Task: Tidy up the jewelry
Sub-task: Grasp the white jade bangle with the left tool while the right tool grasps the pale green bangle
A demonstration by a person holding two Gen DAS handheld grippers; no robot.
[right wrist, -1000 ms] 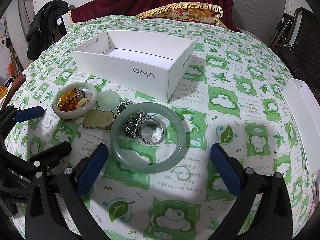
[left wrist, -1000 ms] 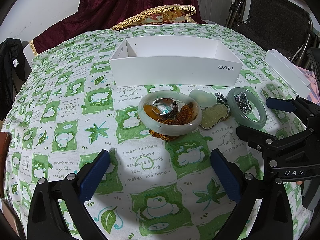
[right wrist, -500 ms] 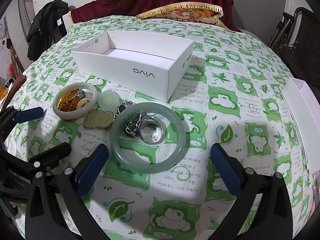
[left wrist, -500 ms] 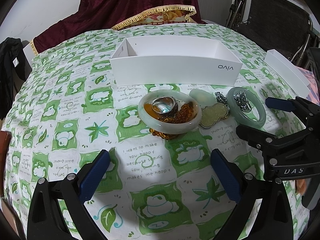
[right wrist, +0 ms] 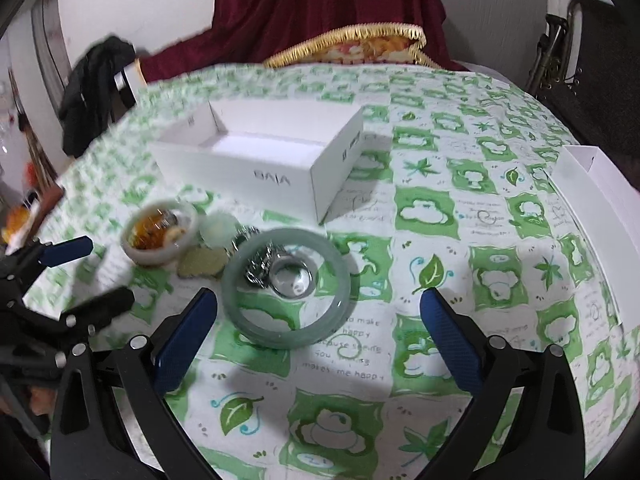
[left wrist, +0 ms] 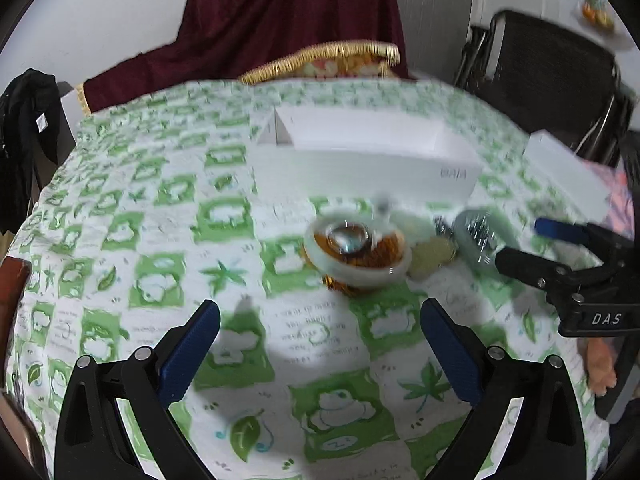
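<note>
On the green-patterned tablecloth, a white bangle [left wrist: 356, 276] [right wrist: 160, 255] holds amber beads and a silver ring. Beside it lie a pale jade pendant [right wrist: 218, 229] and a yellowish pendant [right wrist: 202, 265]. A green jade bangle [right wrist: 280, 336] [left wrist: 472, 248] encircles a silver ring [right wrist: 290, 278] and a small chain. An empty white vivo box [left wrist: 376, 160] [right wrist: 260, 160] stands behind them. My left gripper [left wrist: 320, 332] [right wrist: 100, 276] is open, short of the white bangle. My right gripper [right wrist: 319, 312] [left wrist: 524, 244] is open, its fingers either side of the green bangle's near edge. The left wrist view is blurred.
A second white box part [right wrist: 600, 200] [left wrist: 568, 168] lies at the table's right edge. A black chair [left wrist: 552, 80] stands behind it. A maroon cloth with gold fringe [right wrist: 332, 12] is at the back, and a black jacket [left wrist: 24, 140] hangs at the left.
Both grippers have drawn back and tilted up from the jewelry, so the pieces look smaller and farther off. Both stay open. No jewelry has moved.
</note>
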